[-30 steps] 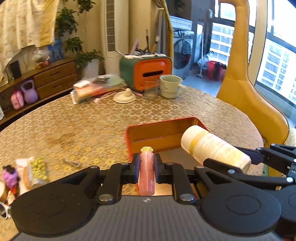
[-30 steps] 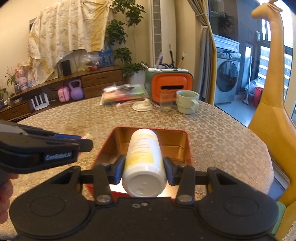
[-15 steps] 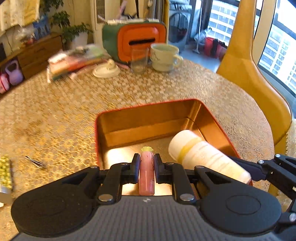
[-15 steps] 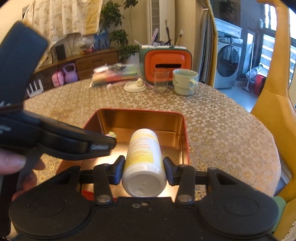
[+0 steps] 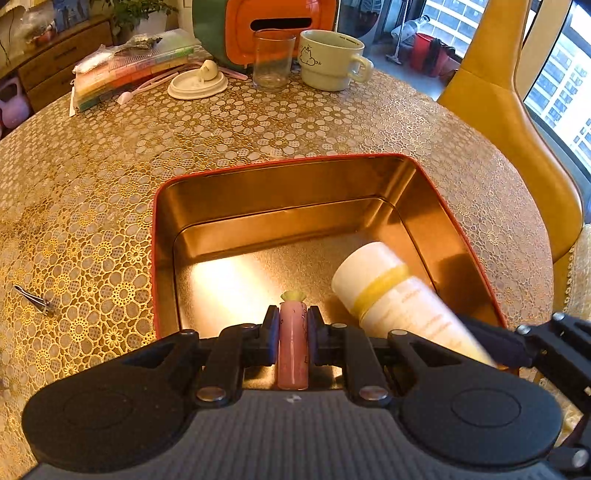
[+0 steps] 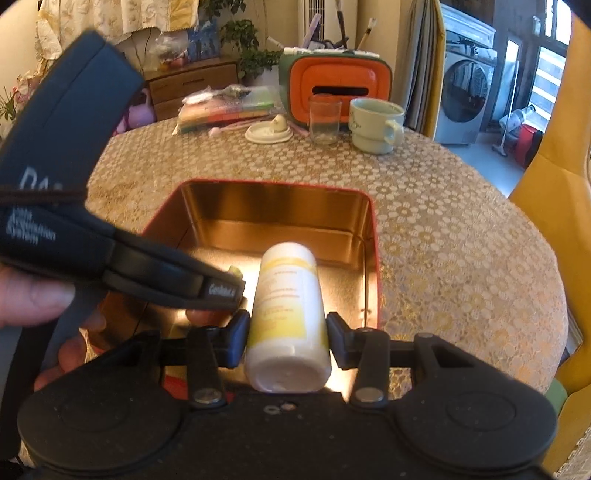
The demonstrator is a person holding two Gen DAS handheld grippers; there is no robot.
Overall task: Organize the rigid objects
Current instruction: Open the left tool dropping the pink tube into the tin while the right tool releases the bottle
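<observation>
Grippers, two. Left gripper (image 5: 293, 328): fingers closed on one slim pink tube (image 5: 293, 345) with a pale yellow cap, held lengthwise, cap pointing forward over the near part of the tin's floor. Right gripper (image 6: 288, 328): fingers clamped on one white bottle (image 6: 286, 317) with a yellow label band, held lengthwise with its flat base toward the camera; the left wrist view shows the same bottle slanting into the tin from the right.

Tin, one: square red-rimmed tin (image 5: 424, 173) with a gold interior, lid off, sitting on the round table (image 5: 110, 184) under a gold floral lace cloth. Both held items hang inside or just above its opening, side by side, the tube to the left of the bottle; whether either touches the floor of the tin cannot be told.

Other items on the table:
- mug, one, pale green (image 5: 330, 61), at the far side
- drinking glass, one, clear (image 5: 273, 59), just beside the mug
- lidded white dish, one (image 5: 197, 83), left of the glass
- stack of flat coloured packets, one (image 5: 125, 75), far left
- orange and green box, one (image 5: 273, 26), with a slot in its face, behind the glass
- small metal clip, one (image 5: 33, 299), left of the tin

Chair, one, yellow (image 5: 517, 155), at the table's right edge.
</observation>
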